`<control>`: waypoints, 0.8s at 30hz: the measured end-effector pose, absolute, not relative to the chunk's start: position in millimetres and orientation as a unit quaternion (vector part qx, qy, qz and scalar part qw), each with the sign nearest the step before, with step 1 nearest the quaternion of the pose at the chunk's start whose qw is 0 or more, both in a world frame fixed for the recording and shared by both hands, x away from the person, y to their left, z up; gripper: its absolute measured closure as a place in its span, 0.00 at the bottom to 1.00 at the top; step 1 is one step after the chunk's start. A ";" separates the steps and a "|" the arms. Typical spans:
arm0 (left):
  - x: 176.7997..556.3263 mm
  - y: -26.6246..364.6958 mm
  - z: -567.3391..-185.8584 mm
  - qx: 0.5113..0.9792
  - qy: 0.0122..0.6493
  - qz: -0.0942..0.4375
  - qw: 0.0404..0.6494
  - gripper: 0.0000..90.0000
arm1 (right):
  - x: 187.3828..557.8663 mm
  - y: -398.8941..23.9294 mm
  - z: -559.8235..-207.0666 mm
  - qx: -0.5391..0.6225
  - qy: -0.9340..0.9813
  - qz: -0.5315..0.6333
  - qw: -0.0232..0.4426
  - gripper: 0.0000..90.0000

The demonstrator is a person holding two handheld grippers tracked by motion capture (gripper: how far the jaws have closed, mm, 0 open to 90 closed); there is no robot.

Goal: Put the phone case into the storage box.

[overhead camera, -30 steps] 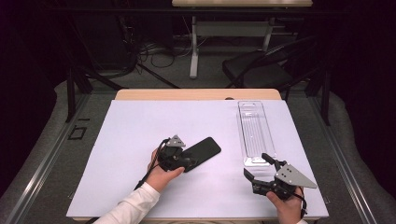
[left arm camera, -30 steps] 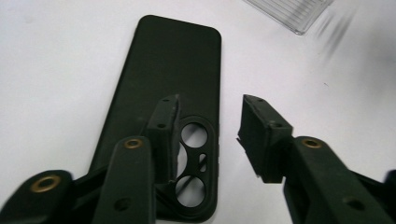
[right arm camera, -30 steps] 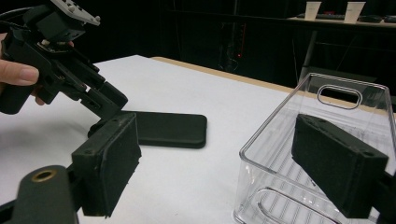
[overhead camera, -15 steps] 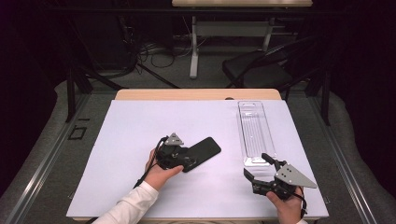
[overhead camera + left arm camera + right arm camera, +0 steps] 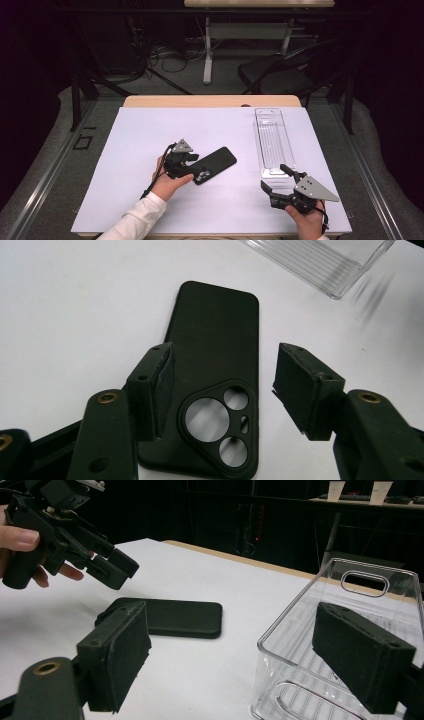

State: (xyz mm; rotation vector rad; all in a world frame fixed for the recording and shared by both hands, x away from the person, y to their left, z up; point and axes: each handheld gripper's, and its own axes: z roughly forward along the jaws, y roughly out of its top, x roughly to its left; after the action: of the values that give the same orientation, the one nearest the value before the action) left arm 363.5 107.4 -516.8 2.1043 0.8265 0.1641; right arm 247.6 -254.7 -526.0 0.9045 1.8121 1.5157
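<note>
Since the earlier frame my left tool [image 5: 192, 167] has barely shifted, but its jaws have just been opening — the black phone case [image 5: 215, 164] lies between them with neither pad pressing on it. The case itself has kept its place on the white desk [image 5: 135, 145].

In the left gripper view the case lies flat, back side up, its camera cutout at the near end between my two pads [image 5: 155, 385]; the left pad sits at the case's edge, while the right one stands clear of it with bare desk in the gap. The case rests near the middle of the desk, its far end slanting towards the clear plastic tray [image 5: 272, 142].

My right tool [image 5: 276, 181] rests near the front right edge of the desk, at the near end of the tray — jaws apart, nothing between them. In the right gripper view the tray's near corner shows between its pads [image 5: 117, 655], and beyond it the case lies flat, with my left hand [image 5: 25, 542] and its tool just above it.
</note>
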 end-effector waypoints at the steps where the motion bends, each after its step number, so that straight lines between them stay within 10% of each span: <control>1: 363.9 107.8 -515.9 0.842 0.328 0.062 0.423 0.46 | 247.7 -254.7 -526.1 0.341 0.683 0.572 0.301 0.16; 24: 372.3 104.3 -513.2 0.848 0.348 0.052 0.397 0.01 | 247.6 -253.7 -526.4 0.342 0.685 0.570 0.298 0.16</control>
State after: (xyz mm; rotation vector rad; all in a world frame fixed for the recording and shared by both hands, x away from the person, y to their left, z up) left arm 372.3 104.3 -513.2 2.1478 0.8803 0.1307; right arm 247.6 -253.7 -526.4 0.9097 1.8195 1.5145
